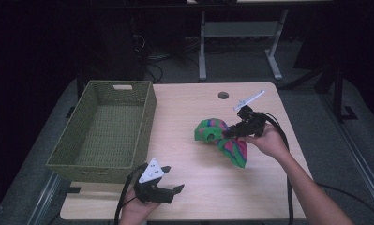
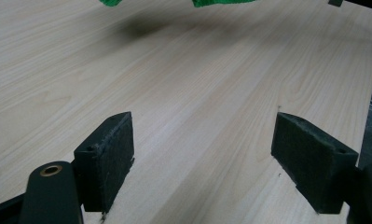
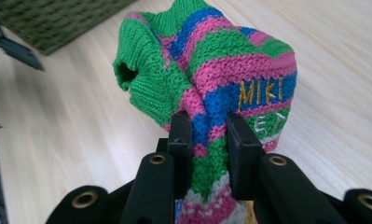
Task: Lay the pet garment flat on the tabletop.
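A knitted garment (image 1: 222, 138) in green, pink and blue stripes hangs just above the table's right half; yellow letters are stitched on it (image 3: 260, 91). My right gripper (image 1: 231, 130) is shut on a bunched fold of the knit (image 3: 207, 130), which fills the gap between the jaws. My left gripper (image 1: 177, 190) rests low at the table's front edge, open, its pads (image 2: 106, 158) wide apart over bare wood. The garment's green hem (image 2: 221, 3) peeks in at the top of the left gripper view.
A green woven basket (image 1: 147, 112) stands on the table's left side, with nothing inside. A round cable hole (image 1: 223, 95) sits near the far edge. Beyond the table are desk legs and cables on a grey floor.
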A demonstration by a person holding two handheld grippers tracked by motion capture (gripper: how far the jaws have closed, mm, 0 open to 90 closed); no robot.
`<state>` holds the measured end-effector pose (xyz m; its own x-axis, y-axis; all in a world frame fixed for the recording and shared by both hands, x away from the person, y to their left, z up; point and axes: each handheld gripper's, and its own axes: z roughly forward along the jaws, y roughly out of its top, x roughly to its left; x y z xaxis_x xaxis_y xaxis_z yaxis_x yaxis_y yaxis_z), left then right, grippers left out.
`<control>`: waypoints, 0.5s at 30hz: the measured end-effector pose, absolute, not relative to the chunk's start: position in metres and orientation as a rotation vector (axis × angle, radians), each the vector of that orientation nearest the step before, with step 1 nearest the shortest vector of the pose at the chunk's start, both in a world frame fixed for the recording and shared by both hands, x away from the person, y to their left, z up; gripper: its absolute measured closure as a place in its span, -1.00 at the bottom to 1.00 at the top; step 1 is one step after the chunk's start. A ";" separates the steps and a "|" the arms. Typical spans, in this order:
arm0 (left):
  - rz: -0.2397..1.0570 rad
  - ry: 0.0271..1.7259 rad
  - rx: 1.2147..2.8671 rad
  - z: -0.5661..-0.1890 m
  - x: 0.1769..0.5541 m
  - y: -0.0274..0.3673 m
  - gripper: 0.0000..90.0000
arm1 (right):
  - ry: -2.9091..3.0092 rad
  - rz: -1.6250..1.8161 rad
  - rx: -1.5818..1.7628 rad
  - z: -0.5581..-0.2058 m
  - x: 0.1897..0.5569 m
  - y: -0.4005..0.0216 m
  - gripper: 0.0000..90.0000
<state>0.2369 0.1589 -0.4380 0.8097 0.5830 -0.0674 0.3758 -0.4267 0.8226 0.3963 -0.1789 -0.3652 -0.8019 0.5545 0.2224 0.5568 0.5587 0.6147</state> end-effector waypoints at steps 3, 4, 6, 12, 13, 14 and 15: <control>0.282 0.708 2.062 -0.438 0.235 0.159 -0.54 | -2.756 -1.135 -0.959 -0.359 0.381 -0.179 0.65; 0.282 0.708 2.062 -0.438 0.235 0.159 -0.54 | -2.756 -1.135 -0.959 -0.359 0.381 -0.179 0.65; 0.288 0.699 2.063 -0.436 0.234 0.159 -0.54 | -2.769 -1.118 -0.938 -0.361 0.373 -0.178 0.65; 0.287 0.705 2.052 -0.436 0.233 0.159 -0.55 | -2.757 -1.115 -0.896 -0.373 0.351 -0.170 0.64; 0.285 0.703 2.050 -0.436 0.233 0.160 -0.55 | -2.759 -1.104 -0.889 -0.376 0.349 -0.168 0.64; 0.285 0.701 2.050 -0.436 0.233 0.159 -0.55 | -2.763 -1.087 -0.880 -0.379 0.346 -0.166 0.64; 0.284 0.703 2.050 -0.436 0.234 0.159 -0.55 | -2.763 -1.071 -0.869 -0.383 0.344 -0.163 0.64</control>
<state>0.2336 0.1594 -0.4358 0.8104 0.5817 -0.0704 0.3691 -0.4135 0.8324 0.3443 -0.1632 -0.3833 -0.8403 0.4845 0.2432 0.5218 0.6011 0.6053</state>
